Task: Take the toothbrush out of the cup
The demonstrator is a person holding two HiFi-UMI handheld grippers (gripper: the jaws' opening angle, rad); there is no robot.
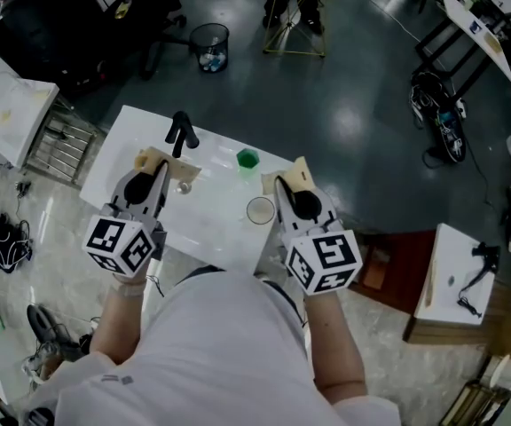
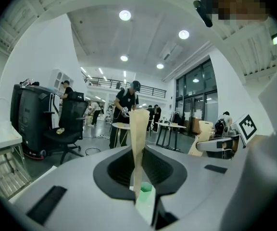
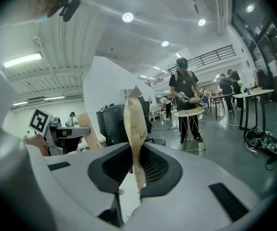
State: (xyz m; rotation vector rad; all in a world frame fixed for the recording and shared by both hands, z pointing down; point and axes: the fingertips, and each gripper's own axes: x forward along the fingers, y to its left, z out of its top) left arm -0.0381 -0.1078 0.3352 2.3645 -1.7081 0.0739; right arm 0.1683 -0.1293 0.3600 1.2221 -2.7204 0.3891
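Head view: the cup [image 1: 260, 210] is too small, so we cannot tell what is in it and make no call on the toothbrush. The green thing [image 1: 247, 159] and the little round thing [image 1: 184, 186] are too small to name. The near edge of the desk [image 1: 216, 216] is hidden under the person's torso [image 1: 229, 344]. Left gripper view: the housing round the left claw [image 2: 139, 117] hides all but a sliver of the green thing. Right gripper view: under the right claw [image 3: 134, 102] we see only a thin strip of desk.
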